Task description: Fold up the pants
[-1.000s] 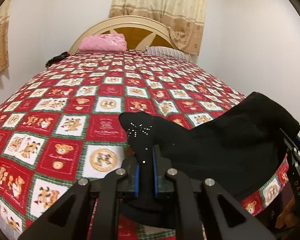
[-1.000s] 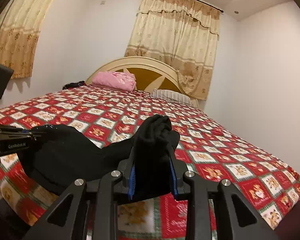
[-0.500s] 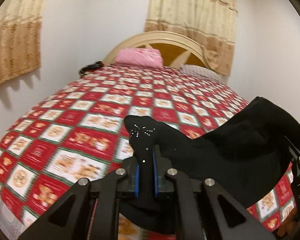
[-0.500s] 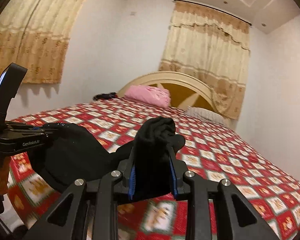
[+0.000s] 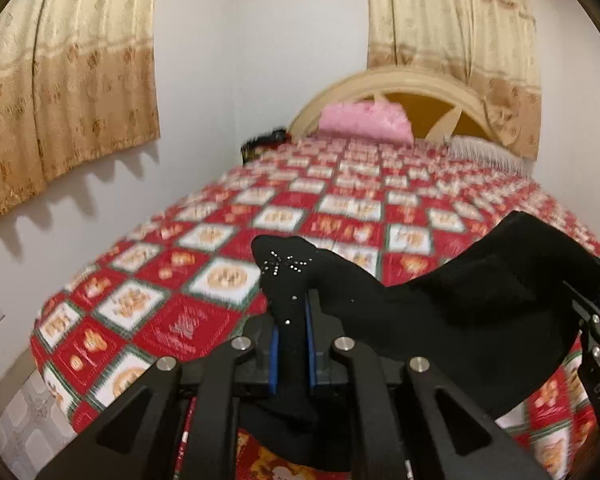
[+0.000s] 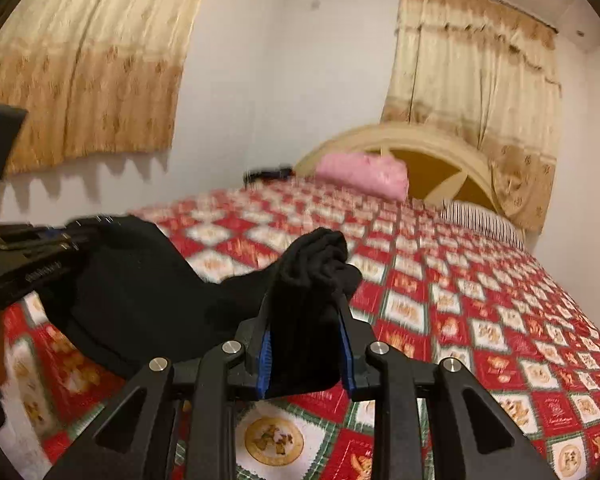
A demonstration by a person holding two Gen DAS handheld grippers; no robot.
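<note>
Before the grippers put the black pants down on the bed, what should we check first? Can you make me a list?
1. Left gripper pinching the black pants: ok.
2. Right gripper pinching a thick bunch of the pants: ok.
3. Cloth stretched flat between the two grippers: not ok, it sags.
4. Free room on the red bedspread ahead: ok.
5. Pink pillow well away from the pants: ok.
6. Pant legs lined up evenly: cannot tell, most of the cloth hangs out of sight.
</note>
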